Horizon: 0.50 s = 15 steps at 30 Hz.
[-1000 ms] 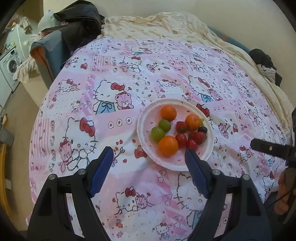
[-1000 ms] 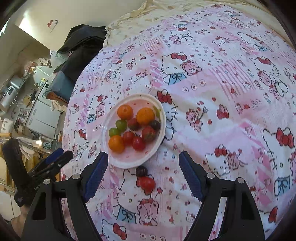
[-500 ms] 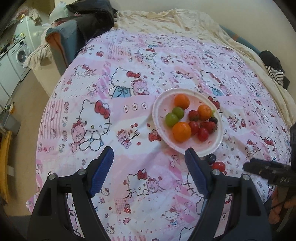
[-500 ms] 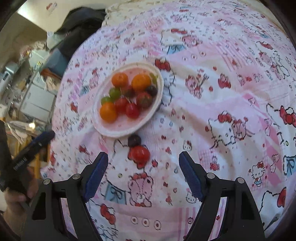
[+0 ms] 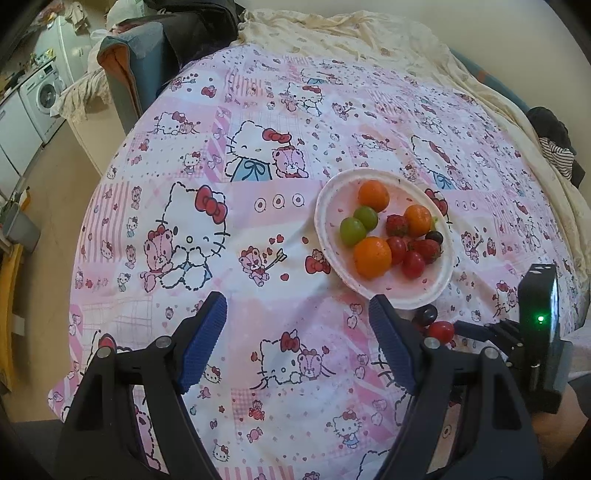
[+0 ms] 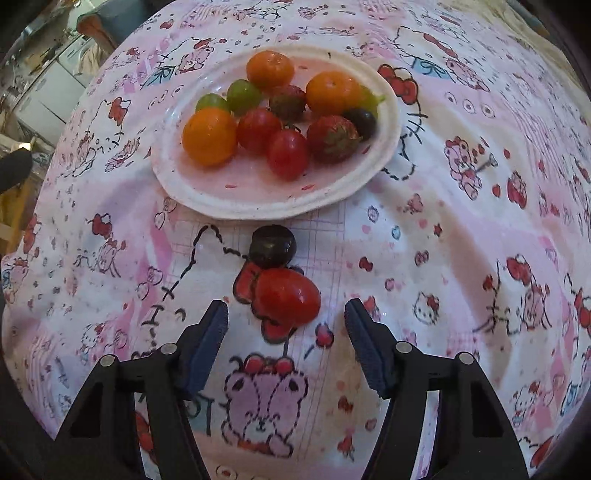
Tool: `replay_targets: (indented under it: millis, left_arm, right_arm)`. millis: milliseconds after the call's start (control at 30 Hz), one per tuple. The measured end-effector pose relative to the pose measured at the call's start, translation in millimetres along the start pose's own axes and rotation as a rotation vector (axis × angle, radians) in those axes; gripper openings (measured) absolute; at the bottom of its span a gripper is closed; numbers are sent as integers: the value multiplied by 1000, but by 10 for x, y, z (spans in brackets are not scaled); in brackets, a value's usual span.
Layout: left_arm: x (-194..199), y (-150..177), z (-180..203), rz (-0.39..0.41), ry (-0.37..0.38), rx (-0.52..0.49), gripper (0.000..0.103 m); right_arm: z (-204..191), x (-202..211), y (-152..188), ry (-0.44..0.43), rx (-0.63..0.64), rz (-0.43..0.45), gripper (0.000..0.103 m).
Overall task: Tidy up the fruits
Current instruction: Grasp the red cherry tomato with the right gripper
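A white plate (image 6: pixel 221 201) (image 5: pixel 325 206) on the pink patterned bedcover holds several fruits: oranges, green grapes, strawberries, cherry tomatoes and a dark grape. A loose red tomato (image 6: pixel 286 297) (image 5: pixel 441 329) and a dark grape (image 6: pixel 272 245) (image 5: pixel 426 314) lie on the cover just below the plate. My right gripper (image 6: pixel 286 314) is open and empty, low over the cover, its fingers on either side of the tomato's near end. My left gripper (image 5: pixel 297 317) is open and empty, held higher, left of the plate.
The pink cartoon-print cover (image 5: pixel 207 206) spreads over the whole bed, with a cream blanket (image 5: pixel 351 33) bunched at the far edge. A washing machine (image 5: pixel 40 96) and dark clothes (image 5: pixel 192 26) stand past the bed's left edge.
My right gripper has dropped and moved in toward the loose tomato, which now sits between its fingertips. My left gripper has shifted left and back; the plate now lies to its right.
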State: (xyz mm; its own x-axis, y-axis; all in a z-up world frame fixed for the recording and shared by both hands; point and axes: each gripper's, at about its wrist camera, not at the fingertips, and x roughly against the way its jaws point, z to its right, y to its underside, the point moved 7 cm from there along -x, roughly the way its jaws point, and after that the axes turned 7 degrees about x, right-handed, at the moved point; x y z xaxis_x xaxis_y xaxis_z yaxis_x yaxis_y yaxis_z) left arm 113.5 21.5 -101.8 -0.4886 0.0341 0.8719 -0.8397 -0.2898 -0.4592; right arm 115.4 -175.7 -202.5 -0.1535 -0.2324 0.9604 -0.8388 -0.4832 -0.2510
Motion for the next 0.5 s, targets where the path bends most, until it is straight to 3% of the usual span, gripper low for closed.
replay_targets:
  millis: [167,333,500]
  left_arm:
    - [-27,2,28,-9,6,1,77]
    - [-83,30,79,-22,4,-11,77]
    - [-181,130,226,-55,21,-39,77]
  right_arm:
    - [-11,-32,-59,20,40,7,37]
    - [-8,6,-57,-8,36,10,35]
    - [132,239,47,-33,-44,46,35]
